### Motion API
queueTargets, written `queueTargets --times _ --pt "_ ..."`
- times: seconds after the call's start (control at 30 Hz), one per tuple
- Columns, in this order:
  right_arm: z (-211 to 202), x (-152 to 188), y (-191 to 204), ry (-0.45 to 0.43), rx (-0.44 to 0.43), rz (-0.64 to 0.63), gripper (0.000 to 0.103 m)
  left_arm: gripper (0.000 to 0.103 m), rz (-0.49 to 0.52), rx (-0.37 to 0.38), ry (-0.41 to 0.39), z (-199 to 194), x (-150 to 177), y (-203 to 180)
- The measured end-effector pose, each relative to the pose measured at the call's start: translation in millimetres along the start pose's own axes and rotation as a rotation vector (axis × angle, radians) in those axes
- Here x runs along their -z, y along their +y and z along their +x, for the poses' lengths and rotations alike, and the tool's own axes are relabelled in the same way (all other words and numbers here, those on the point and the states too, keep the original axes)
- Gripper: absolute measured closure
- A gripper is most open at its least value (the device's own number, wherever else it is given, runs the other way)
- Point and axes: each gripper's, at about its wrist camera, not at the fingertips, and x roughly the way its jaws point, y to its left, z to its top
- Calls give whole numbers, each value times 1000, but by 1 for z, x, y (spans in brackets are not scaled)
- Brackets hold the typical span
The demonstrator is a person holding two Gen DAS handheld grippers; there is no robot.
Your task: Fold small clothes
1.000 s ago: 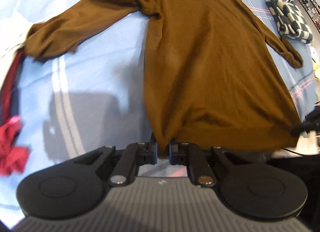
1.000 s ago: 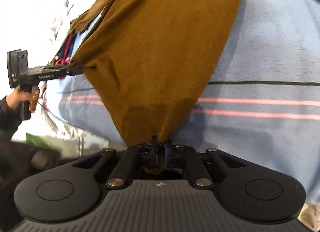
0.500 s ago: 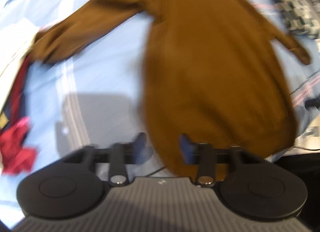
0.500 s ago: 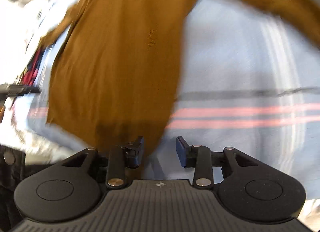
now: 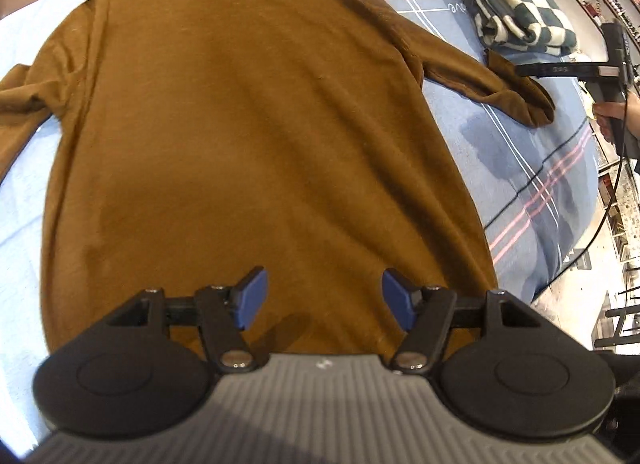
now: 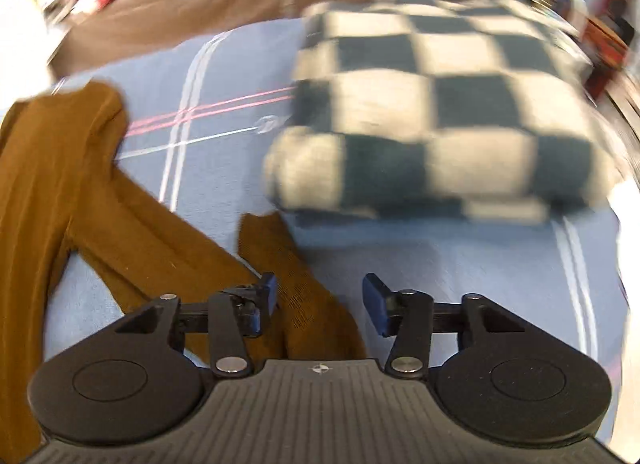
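Brown knit sweater (image 5: 248, 136) lying flat, left tongs (image 5: 322, 296) and right tongs (image 6: 318, 300) opening, nothing gripped

A small white script mark is printed on the blue striped sheet (image 5: 516, 168) near the checkered folded cloth (image 5: 516, 4); its letters cannot be made out. In the right wrist view the same mark is blurred. No other lettering is readable.

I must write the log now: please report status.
Both hand-held grippers, left and right, opening, empty. Brown sweater flat, unfolded. Checkered folded cloth beside its sleeve.
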Motion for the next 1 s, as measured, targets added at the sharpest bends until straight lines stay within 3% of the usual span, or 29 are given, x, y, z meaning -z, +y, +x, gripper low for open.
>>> queueTargets --times 0.03,0.07,0.1,0.23,0.47,0.57,0.8,1.0 --pt "10 -4 6 21 0 -37 25 40 2 -4 11 3 -3 -4" --pt "20 -6 8 59 -2 -52 47 40 2 -9 20 8 -9 -6" --pt "29 -11 9 102 -25 -58 92 40 0 -8 23 10 -12 -9" --pt "6 -9 -12 85 -10 -17 91 38 -3 -9 18 20 -23 -18" --pt "-113 21 -131 -38 202 164 92 38 38 6 28 51 -34 -43" --pt "-133 30 -159 -60 196 224 92 37 60 31 28 58 -40 -53" --pt "-116 37 -132 -71 114 286 92 33 83 36 27 69 -44 -66" --pt "-105 6 -60 -159 6 247 91 29 22 20 1 61 -23 -50"
